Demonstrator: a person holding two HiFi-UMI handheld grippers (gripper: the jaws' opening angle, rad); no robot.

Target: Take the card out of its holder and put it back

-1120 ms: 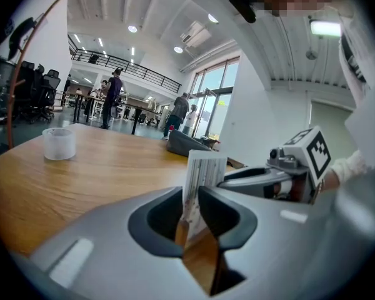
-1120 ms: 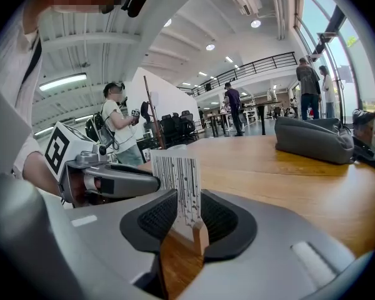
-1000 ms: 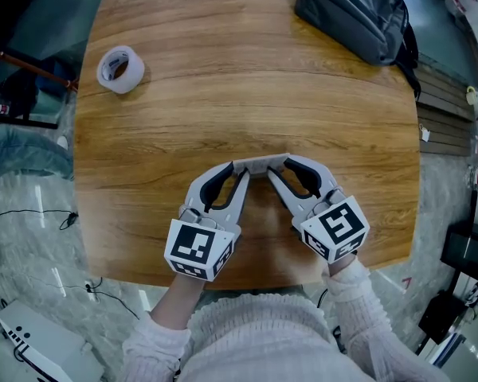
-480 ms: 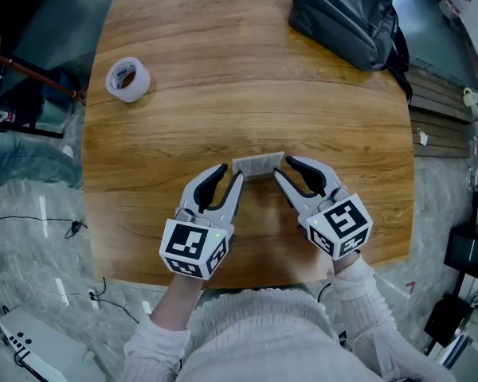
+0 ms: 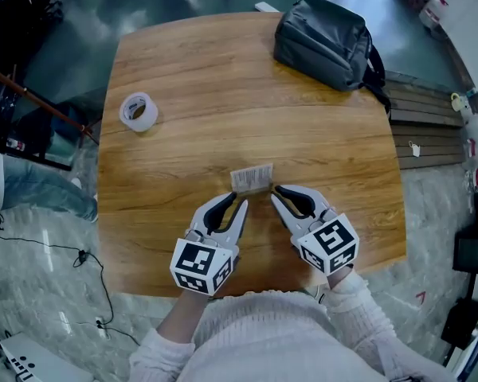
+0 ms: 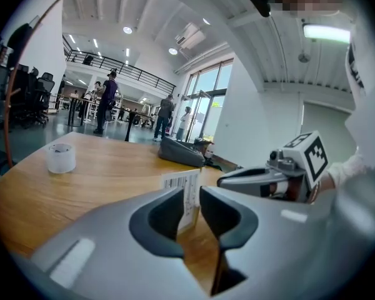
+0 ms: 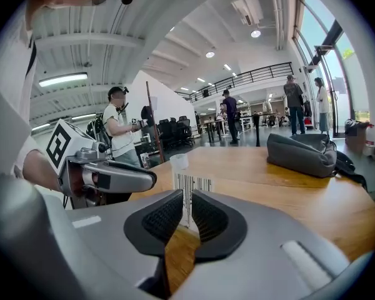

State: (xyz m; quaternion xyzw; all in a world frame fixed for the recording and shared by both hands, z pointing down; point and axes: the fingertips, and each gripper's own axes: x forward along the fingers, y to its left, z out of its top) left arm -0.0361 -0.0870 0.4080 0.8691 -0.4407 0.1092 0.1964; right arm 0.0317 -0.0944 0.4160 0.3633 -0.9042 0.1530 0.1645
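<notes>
A white barcode card in its holder (image 5: 251, 178) hangs just above the wooden table (image 5: 191, 70), held between my two grippers. My left gripper (image 5: 240, 204) is shut on its left end; in the left gripper view the card (image 6: 185, 185) stands between that gripper's pads (image 6: 189, 195). My right gripper (image 5: 275, 191) has just been closing on the right end. In the right gripper view the card (image 7: 194, 185) is pinched between the ribbed pads (image 7: 189, 216). Each gripper also sees the other beside the card.
A roll of clear tape (image 5: 139, 111) lies at the table's far left. A dark grey bag (image 5: 323, 30) sits on the far right corner. Several people stand in the hall beyond the table. The person's body is close against the near edge.
The card has come up off the table with both grippers. The right jaws have narrowed onto its right end. The head view has pulled back, showing more of the table.
</notes>
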